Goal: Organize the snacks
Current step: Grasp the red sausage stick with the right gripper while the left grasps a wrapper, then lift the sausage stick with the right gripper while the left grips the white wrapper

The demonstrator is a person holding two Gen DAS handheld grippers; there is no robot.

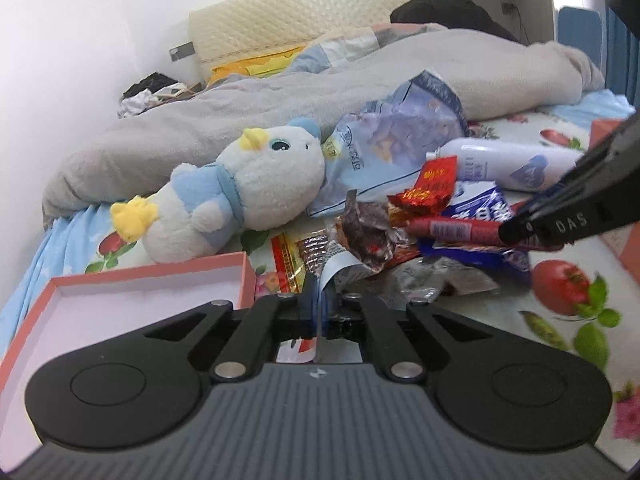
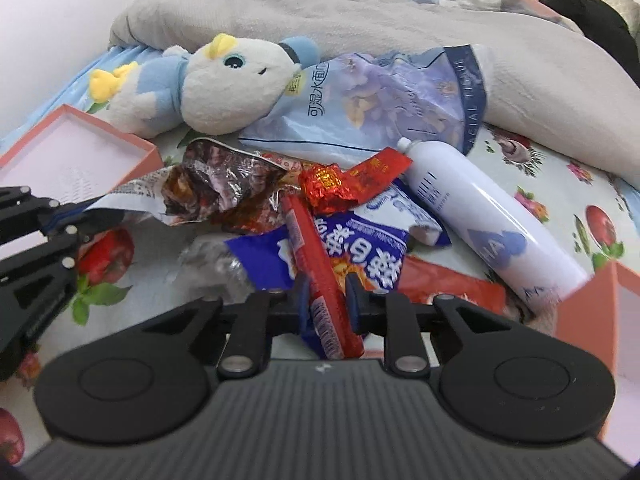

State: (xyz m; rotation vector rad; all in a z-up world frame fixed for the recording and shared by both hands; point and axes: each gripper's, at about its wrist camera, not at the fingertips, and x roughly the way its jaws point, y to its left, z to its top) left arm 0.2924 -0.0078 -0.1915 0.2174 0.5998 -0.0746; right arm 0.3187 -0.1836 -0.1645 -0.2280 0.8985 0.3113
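The left gripper [image 1: 320, 300] has its jaws pressed together on the thin edge of a crumpled foil snack wrapper [image 1: 368, 236], which stretches forward and a little to the right from the fingertips. Just to the left of this claw lies an open pink box [image 1: 152, 280] with a pale inside. Ahead and to the left of the claw a white and blue plush toy [image 1: 240, 192] lies on its side, touching a light blue tissue pack [image 1: 392, 140] behind the snacks.

The right gripper [image 2: 328, 300] grips a long red sausage stick [image 2: 316, 260] between its two blue pads; the stick runs forward from the jaws and lies over a blue and white snack bag [image 2: 360, 256]. Directly ahead of this claw, beyond the stick, sits a small red candy wrapper [image 2: 332, 188]. Ahead and to the right a white spray bottle [image 2: 480, 216] lies on the fruit-print bedsheet [image 2: 560, 184], just beside the snack pile. At the right of the claw stands another pink box [image 2: 592, 312]. Far ahead, a grey blanket [image 2: 360, 20] lies across the bed.

In the right wrist view the left gripper comes in from the left edge, and the foil wrapper hangs from its tip.
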